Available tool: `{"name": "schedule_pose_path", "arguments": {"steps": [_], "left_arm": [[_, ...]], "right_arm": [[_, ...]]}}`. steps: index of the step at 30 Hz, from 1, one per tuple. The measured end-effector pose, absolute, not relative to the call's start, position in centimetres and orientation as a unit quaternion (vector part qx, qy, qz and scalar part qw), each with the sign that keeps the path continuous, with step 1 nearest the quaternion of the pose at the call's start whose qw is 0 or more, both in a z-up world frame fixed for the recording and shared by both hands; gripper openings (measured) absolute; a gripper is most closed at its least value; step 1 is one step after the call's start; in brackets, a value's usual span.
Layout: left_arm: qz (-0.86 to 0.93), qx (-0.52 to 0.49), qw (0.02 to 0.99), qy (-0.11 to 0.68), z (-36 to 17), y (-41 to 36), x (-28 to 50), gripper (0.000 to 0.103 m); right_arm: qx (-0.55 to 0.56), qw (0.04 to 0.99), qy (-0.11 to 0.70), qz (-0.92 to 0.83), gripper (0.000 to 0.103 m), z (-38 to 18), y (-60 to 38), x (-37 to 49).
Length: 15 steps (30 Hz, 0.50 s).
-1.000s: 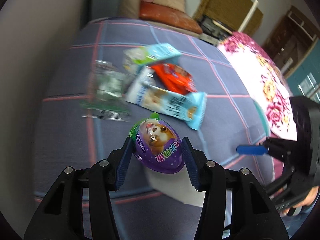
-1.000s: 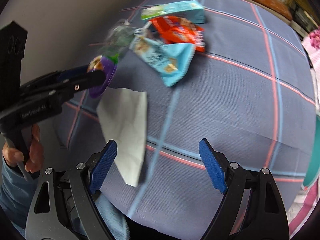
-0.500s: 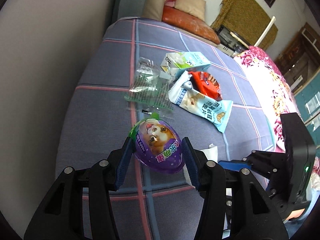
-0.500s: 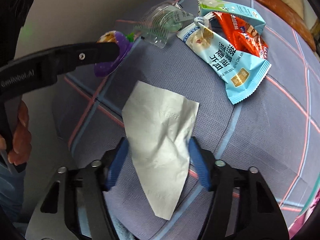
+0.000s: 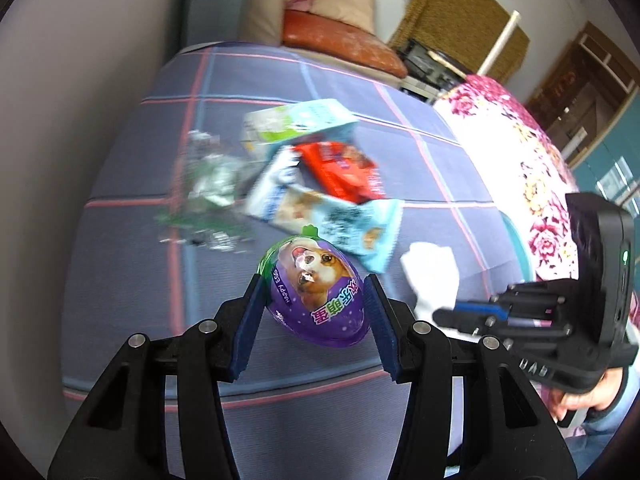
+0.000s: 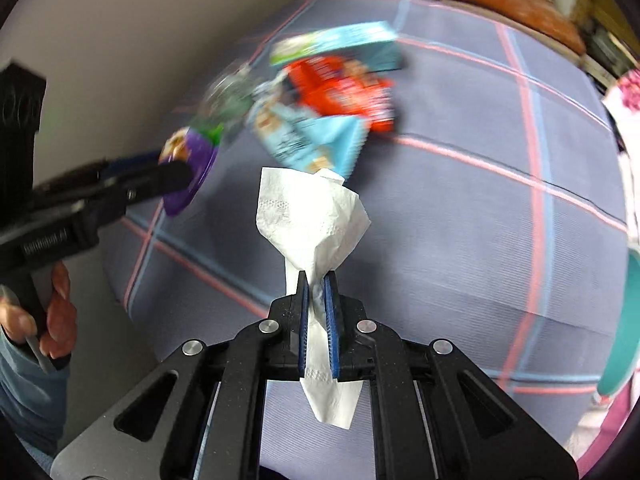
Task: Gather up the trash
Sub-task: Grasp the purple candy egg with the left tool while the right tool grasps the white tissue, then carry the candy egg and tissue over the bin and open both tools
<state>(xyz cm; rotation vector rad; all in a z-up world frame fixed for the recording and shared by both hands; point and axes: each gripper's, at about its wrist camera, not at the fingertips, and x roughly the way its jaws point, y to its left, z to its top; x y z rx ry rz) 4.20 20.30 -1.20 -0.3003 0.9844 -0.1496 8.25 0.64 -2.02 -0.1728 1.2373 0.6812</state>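
We hold the left tool above the bed, which has a grey-blue cover with pink and blue lines. Its two blue pads press on both sides of a purple egg-shaped wrapper with a dog picture and a small green tab on top. The wrapper is lifted off the cover.

The right tool is pressed together on a white tissue. The tissue is pinched in its middle: the upper part opens like a crumpled fan above the pads, and a thin end hangs below them. It is also off the bed. In the left wrist view we see this tissue at the right, just beside the purple wrapper.

More trash lies farther on the bed, blurred: a light blue snack bag, a red packet partly under it, a light blue and green carton behind, and a clear crumpled plastic piece to the left. They are close together, some touching.

A hand in a blue sleeve holds the handle of the left tool.
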Motion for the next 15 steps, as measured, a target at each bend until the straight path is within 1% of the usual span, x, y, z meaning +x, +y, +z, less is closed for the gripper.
{"name": "schedule_pose_path", "arguments": {"steps": [15], "left_arm": [[-0.174, -0.053, 0.859, 0.479, 0.2, 5.2, 9.7, 0.051]], "right_arm": [[0.019, 0.821, 0.529, 0.213, 0.008, 1.6, -14.5, 12.3]]}}
